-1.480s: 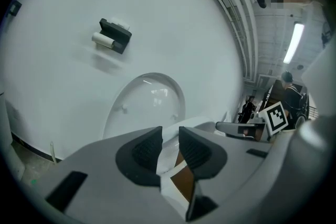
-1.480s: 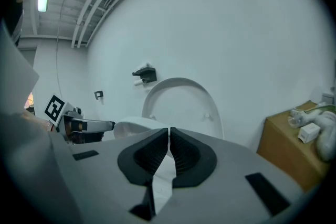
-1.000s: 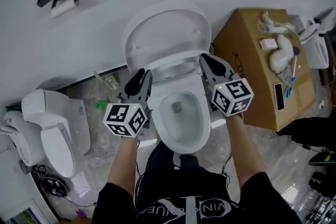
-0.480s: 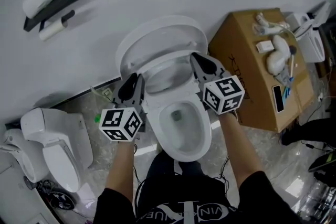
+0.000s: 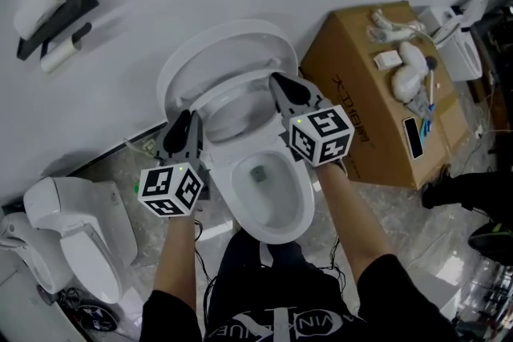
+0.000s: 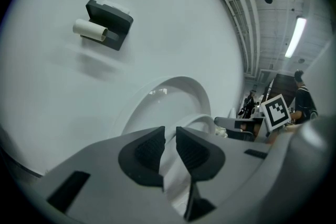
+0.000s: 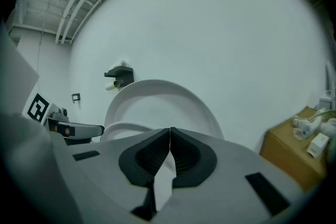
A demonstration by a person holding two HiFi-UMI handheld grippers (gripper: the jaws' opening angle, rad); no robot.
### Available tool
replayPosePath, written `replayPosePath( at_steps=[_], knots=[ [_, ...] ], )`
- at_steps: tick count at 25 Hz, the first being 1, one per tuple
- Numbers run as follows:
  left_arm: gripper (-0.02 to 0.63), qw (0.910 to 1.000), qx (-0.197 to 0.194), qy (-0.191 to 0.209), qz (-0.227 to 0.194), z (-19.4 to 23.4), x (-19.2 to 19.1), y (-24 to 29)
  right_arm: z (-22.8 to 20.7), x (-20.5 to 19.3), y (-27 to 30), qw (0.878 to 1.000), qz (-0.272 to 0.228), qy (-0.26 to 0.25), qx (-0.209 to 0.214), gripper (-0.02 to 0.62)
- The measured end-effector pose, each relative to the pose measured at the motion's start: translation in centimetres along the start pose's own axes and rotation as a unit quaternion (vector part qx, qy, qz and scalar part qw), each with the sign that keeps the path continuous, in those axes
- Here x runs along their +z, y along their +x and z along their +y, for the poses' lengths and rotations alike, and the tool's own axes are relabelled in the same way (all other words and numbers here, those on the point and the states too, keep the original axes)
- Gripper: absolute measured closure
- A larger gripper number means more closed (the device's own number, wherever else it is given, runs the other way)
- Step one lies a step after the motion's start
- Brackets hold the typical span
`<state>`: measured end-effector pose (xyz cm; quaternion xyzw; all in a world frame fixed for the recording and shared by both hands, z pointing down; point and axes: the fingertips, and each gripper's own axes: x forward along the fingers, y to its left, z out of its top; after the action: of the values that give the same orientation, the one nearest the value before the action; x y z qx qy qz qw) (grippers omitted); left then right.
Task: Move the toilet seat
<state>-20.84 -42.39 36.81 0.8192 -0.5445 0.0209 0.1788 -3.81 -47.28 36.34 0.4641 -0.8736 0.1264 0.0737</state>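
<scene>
1. Half-raised toilet seat over bowl, before upright lid.
2. Left gripper: jaws just closing, clamped on seat's left rim.
3. Right gripper: jaws pressed together, empty, by seat's right rim.

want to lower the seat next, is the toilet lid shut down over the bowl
No, the lid stands raised at the back and the bowl lies uncovered.
</scene>
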Motion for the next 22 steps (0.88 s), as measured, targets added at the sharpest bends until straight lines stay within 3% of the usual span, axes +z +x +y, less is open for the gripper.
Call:
replayPosePath(
  at_steps=[9, 22],
  knots=[
    [0.572, 0.9994, 0.009, 0.015, -0.03, -1.6, 1.4, -2.6, 1.3, -0.3, -4.4, 1.0, -0.014, -0.003, 0.023, 0.597],
    [0.575, 0.9989, 0.033, 0.019, -0.027, -6.8, -1.6, -10.1, 4.6, -2.5, -13.9, 0.997, -0.006, -0.041, 0.067, 0.589]
  ],
)
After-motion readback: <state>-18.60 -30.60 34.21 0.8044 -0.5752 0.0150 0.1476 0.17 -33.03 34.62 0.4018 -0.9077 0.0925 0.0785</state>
